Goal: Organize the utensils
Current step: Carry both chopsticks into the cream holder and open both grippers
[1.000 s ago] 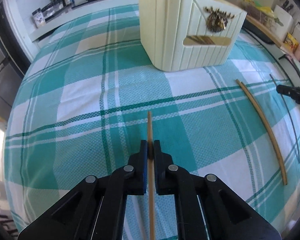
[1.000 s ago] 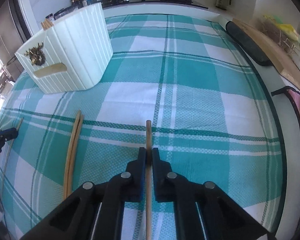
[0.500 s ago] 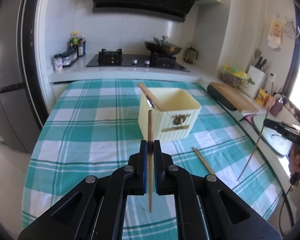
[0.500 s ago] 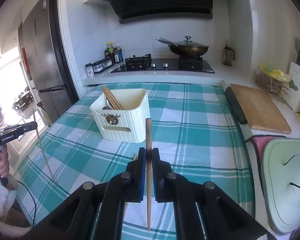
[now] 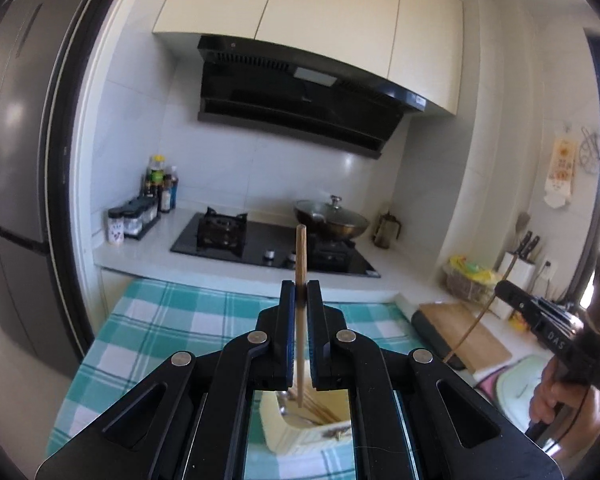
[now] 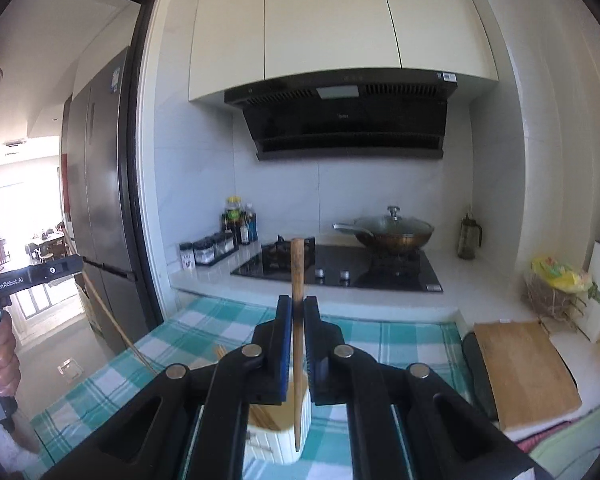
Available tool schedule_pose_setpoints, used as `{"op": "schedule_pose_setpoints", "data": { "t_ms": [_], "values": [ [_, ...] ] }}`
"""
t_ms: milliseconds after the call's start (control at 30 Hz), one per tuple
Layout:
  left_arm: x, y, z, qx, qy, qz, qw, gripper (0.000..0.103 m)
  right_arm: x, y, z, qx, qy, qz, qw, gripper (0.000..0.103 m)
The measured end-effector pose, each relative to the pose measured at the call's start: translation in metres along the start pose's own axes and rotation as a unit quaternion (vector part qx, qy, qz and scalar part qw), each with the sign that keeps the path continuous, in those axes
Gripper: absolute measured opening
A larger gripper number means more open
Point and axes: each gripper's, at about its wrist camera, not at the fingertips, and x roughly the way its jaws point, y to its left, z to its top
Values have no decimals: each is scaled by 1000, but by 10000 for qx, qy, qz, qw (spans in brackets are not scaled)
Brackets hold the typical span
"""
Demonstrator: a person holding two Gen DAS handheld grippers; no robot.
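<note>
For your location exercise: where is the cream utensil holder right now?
In both wrist views the cream utensil holder sits on the checked tablecloth, low in frame, under each chopstick.

Teal-and-white checked tablecloth (image 5: 168, 312); cream ribbed holder (image 5: 296, 438); black claws.

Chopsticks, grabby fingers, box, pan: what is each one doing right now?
Left gripper: shut on a chopstick.
Left chopstick: held upright above the box.
Right gripper: shut on a chopstick.
Right chopstick: held upright, tip down over the box.
Utensil box: open top, chopsticks already inside.
Wok: lid on, sitting on the stove.
</note>
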Motion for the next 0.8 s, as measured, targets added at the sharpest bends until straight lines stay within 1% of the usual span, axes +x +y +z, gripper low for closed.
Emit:
{"op": "schedule_pose_setpoints", "data": {
  "t_ms": [33,100,200,233,300,333,400,467,500,533,600,633,667,700,733,767,800],
  "values": [
    [13,-2,1,18,69,35,10000,4,11,2,6,16,-131,37,9999,6],
    [39,-3,-5,40,276,129,9995,4,31,4,9,61,-198,121,9997,6],
    [79,0,-25,-8,791,208,9966,4,68,11,-2,23,2,336,9994,6],
    [91,2,-32,-47,968,219,9951,4,82,15,-8,-82,152,369,9992,6],
    [115,6,-48,-94,1426,245,9894,4,112,25,-23,-368,615,369,9967,6],
    [127,7,-57,-93,1668,271,9856,4,131,29,-33,-499,1042,422,9924,6],
    [146,7,-73,-77,2087,284,9775,4,160,36,-51,-645,1615,349,9841,6],
    [158,6,-88,-46,2385,308,9706,4,181,37,-68,-676,2119,369,9742,6],
    [163,5,-95,-25,2490,301,9680,4,188,37,-74,-669,2275,332,9709,6],
    [165,4,-100,-2,2547,311,9665,5,196,37,-81,-604,2412,394,9678,7],
    [166,3,-106,-27,2641,371,9638,6,200,35,-87,-465,2466,473,9668,8],
    [164,4,-108,-81,2659,330,9634,12,201,33,-89,-349,2458,474,9675,11],
    [160,5,-108,-107,2664,290,9634,22,199,32,-89,-217,2435,512,9683,21],
    [154,5,-109,-98,2635,282,9642,28,193,30,-90,-59,2377,572,9696,26],
    [145,5,-111,-50,2592,308,9653,41,185,26,-90,95,2278,617,9717,29],
    [137,5,-115,6,2583,340,9655,50,175,21,-90,182,2199,627,9733,29],
    [125,5,-121,72,2596,350,9650,53,165,18,-90,224,2157,629,9742,29]
  ]
}}
